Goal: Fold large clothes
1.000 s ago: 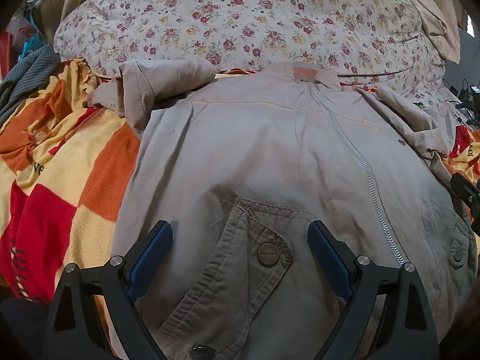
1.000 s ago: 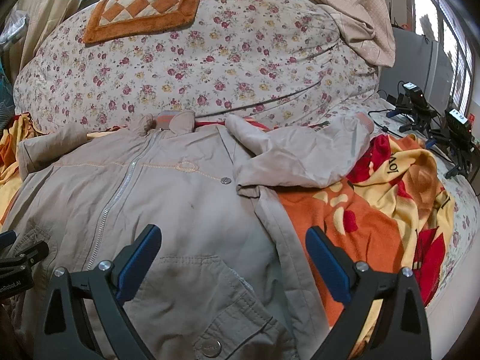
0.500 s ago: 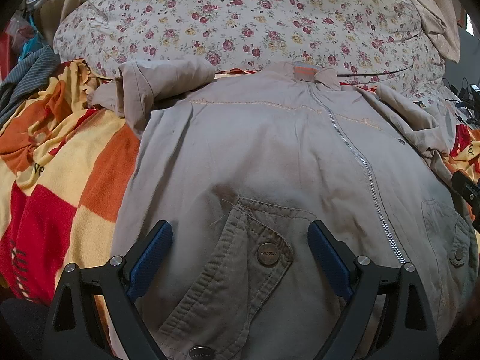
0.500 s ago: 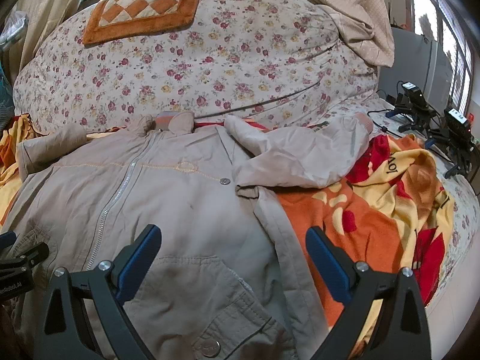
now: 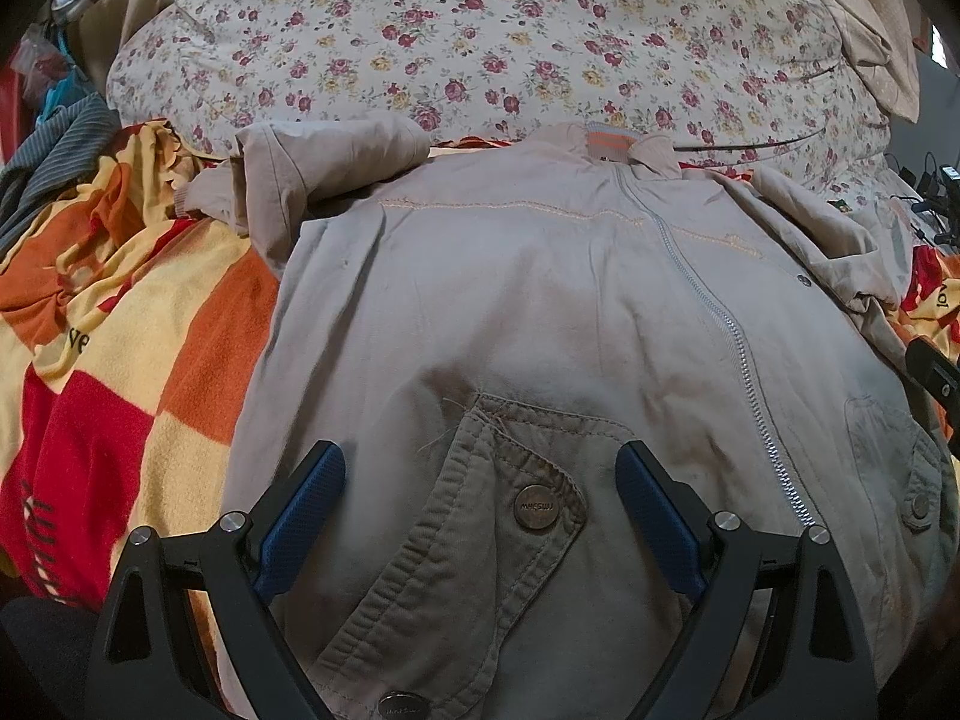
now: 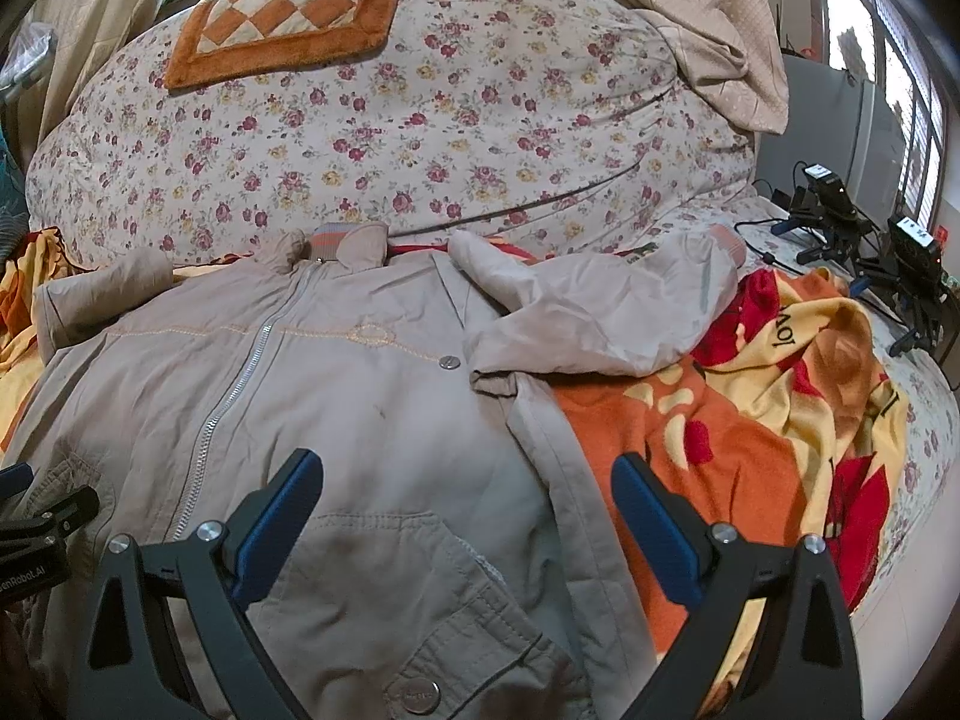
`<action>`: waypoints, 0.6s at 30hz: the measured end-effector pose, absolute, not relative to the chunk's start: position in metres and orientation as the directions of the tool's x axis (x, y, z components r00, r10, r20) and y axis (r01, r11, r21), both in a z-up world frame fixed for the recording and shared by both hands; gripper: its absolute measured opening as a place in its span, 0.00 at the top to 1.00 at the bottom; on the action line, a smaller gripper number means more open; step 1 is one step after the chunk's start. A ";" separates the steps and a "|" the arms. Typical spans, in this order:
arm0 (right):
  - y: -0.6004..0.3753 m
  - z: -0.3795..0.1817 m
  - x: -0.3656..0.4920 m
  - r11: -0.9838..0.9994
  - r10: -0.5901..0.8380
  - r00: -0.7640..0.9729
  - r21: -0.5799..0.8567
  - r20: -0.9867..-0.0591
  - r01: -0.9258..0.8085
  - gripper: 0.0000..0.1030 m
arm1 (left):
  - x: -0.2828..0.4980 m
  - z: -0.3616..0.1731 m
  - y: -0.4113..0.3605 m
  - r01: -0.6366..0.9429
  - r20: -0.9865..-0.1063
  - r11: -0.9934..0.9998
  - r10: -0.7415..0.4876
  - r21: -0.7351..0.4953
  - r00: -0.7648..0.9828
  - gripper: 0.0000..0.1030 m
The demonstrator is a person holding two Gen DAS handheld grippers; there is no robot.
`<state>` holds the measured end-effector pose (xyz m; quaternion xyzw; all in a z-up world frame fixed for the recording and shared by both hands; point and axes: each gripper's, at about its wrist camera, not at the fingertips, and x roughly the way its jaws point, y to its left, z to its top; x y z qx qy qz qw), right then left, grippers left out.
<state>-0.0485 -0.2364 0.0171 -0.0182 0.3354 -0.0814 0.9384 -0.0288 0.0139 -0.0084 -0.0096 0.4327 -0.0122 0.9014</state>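
A beige zip-up jacket (image 5: 528, 300) lies face up on a bed, collar toward the far side, zipper closed; it also shows in the right wrist view (image 6: 360, 408). Its left sleeve (image 5: 288, 180) is bunched at the far left, its right sleeve (image 6: 606, 312) lies folded at the far right. My left gripper (image 5: 480, 510) is open and empty, hovering over the lower left pocket flap (image 5: 498, 516). My right gripper (image 6: 468, 516) is open and empty over the lower right pocket (image 6: 420, 600) and the jacket's side edge.
An orange, yellow and red blanket (image 5: 108, 372) lies under the jacket, also in the right wrist view (image 6: 768, 420). A big floral duvet (image 6: 390, 138) is piled behind, with a checked orange mat (image 6: 282, 18) on it. Cameras and cables (image 6: 864, 234) stand at far right.
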 end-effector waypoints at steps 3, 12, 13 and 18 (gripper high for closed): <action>-0.236 0.017 -0.049 0.986 -0.164 0.761 -0.088 -0.627 0.140 0.04 | -0.029 -0.009 0.014 0.015 -0.779 1.000 -0.029 -0.025 0.626 0.19; -0.236 0.017 -0.048 0.986 -0.164 0.763 -0.087 -0.625 0.141 0.04 | -0.028 -0.010 0.015 0.016 -0.779 1.000 -0.028 -0.022 0.627 0.19; -0.236 0.017 -0.048 0.986 -0.164 0.763 -0.088 -0.626 0.139 0.04 | -0.028 -0.010 0.014 0.017 -0.779 1.000 -0.028 -0.022 0.627 0.19; -0.238 0.018 -0.049 0.986 -0.165 0.762 -0.084 -0.626 0.144 0.04 | -0.028 -0.010 0.014 0.017 -0.779 1.000 -0.027 -0.021 0.627 0.19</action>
